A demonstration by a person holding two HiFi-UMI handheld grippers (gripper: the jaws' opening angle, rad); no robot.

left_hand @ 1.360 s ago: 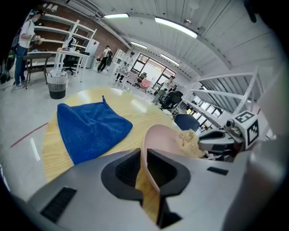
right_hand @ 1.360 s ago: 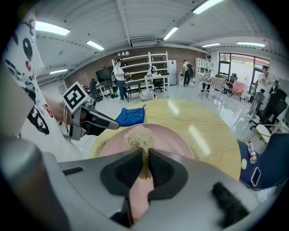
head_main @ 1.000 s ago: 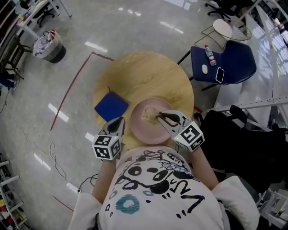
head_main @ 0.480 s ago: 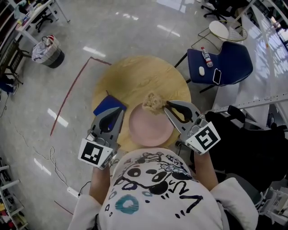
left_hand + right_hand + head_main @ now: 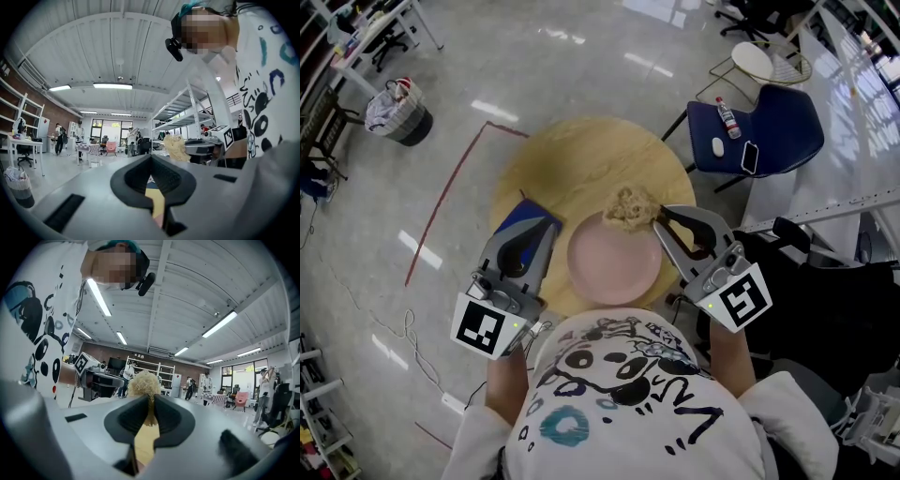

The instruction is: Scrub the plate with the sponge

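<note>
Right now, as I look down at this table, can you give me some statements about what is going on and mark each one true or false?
1. The right gripper holds the sponge in its jaws. True.
2. The pink plate lies on the floor. False: it lies on the round wooden table.
3. The left gripper grips the plate. False: its jaws are shut on nothing.
4. A blue chair stands beside the table. True.

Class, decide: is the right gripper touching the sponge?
Touching. The right gripper view shows the right gripper with its jaws pinched on the sponge, which sticks out past their tips.
</note>
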